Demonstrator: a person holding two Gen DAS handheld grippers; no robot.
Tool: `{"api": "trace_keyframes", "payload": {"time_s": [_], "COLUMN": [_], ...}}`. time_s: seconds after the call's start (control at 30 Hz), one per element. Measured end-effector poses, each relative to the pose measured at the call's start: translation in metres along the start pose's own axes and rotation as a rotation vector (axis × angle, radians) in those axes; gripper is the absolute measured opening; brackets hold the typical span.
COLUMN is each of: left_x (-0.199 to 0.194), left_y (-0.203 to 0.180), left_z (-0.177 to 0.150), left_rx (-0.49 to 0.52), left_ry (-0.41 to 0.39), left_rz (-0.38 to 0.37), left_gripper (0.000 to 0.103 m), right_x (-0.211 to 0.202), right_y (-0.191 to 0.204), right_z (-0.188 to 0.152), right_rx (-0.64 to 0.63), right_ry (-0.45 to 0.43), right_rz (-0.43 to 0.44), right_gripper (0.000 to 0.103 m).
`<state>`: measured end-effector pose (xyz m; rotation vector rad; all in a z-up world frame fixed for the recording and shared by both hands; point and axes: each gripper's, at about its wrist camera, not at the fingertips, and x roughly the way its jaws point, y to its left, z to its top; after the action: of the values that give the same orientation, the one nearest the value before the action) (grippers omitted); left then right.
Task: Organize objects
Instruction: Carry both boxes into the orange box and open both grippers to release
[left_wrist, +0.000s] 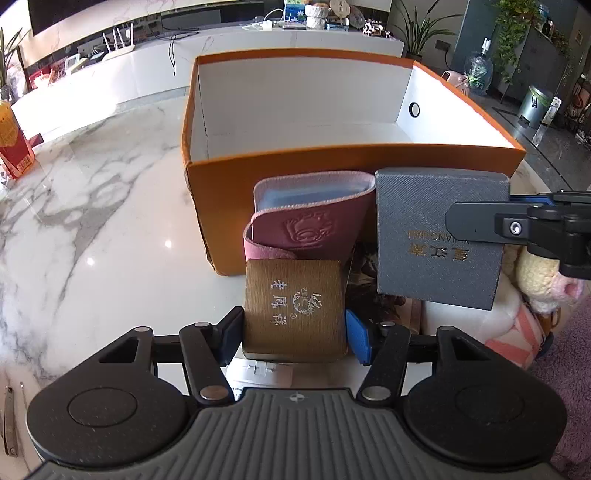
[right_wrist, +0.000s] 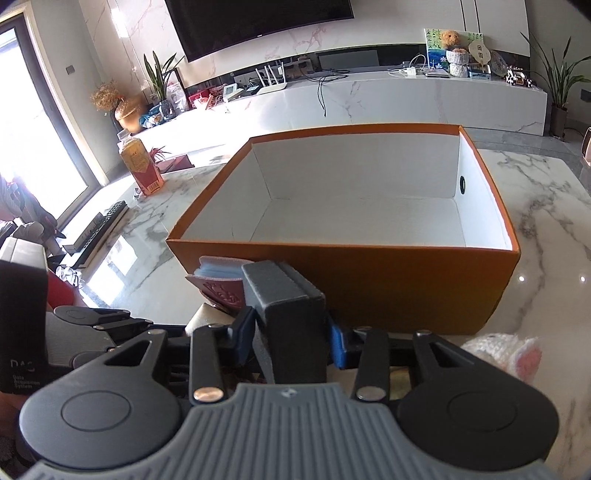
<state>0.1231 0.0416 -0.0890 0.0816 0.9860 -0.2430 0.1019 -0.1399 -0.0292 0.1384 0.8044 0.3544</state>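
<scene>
The left gripper (left_wrist: 293, 334) has its fingers on either side of a small gold-brown ribbed gift box (left_wrist: 295, 306) that sits on the white marble table (left_wrist: 92, 221); I cannot tell whether the pads press it. The right gripper (right_wrist: 291, 341) is clenched on a grey textured square box (right_wrist: 284, 295), held off the table just beside the near wall of the big orange cardboard box (right_wrist: 369, 284).

The grey box could clip that wall if it isn't lifted clear. The pink felt pouch (left_wrist: 314, 225) leaning against the wall might topple.

The orange box, white inside, looks empty.
</scene>
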Motion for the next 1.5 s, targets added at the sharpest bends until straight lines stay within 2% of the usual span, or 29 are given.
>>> {"api": "trace_keyframes", "payload": {"time_s": [0.27,0.4,0.53,0.67,0.77,0.87,1.0,1.13,1.33,1.5], "left_x": [-0.067,-0.083,-0.082,-0.073,-0.046,-0.008,0.033,0.056,0.074,0.079], "left_y": [0.003,0.008,0.008,0.01,0.011,0.013,0.013,0.003,-0.003,-0.01], "left_z": [0.01,0.038,0.08,0.114,0.132,0.138,0.143,0.138,0.138,0.139], "left_rx": [-0.051,-0.067,-0.048,-0.064,-0.089,-0.116,-0.116,-0.078,-0.036,-0.005], "left_ry": [-0.111,-0.184,-0.246,-0.259,-0.192,-0.085,0.047,0.143,0.209,0.233], "left_rz": [-0.069,-0.084,-0.038,-0.038,-0.051,-0.039,0.003,0.043,0.087,0.12], "left_gripper": [0.068,0.067,0.068,0.068,0.068,0.068,0.068,0.068,0.068,0.068], "right_x": [-0.025,-0.03,-0.031,-0.019,0.009,0.048,0.1,0.133,0.159,0.161], "right_y": [-0.009,-0.014,-0.026,-0.046,-0.066,-0.088,-0.111,-0.12,-0.119,-0.109], "right_z": [0.02,0.04,0.07,0.11,0.136,0.149,0.15,0.144,0.137,0.138], "right_rx": [0.042,0.064,0.088,0.124,0.172,0.252,0.331,0.323,0.292,0.221], "right_ry": [-0.051,-0.062,-0.075,-0.064,0.027,0.166,0.341,0.461,0.571,0.605], "right_rz": [0.051,0.091,0.114,0.102,0.109,0.161,0.187,0.184,0.208,0.234], "right_gripper": [0.043,0.043,0.043,0.043,0.043,0.042,0.042,0.041,0.036,0.036]}}
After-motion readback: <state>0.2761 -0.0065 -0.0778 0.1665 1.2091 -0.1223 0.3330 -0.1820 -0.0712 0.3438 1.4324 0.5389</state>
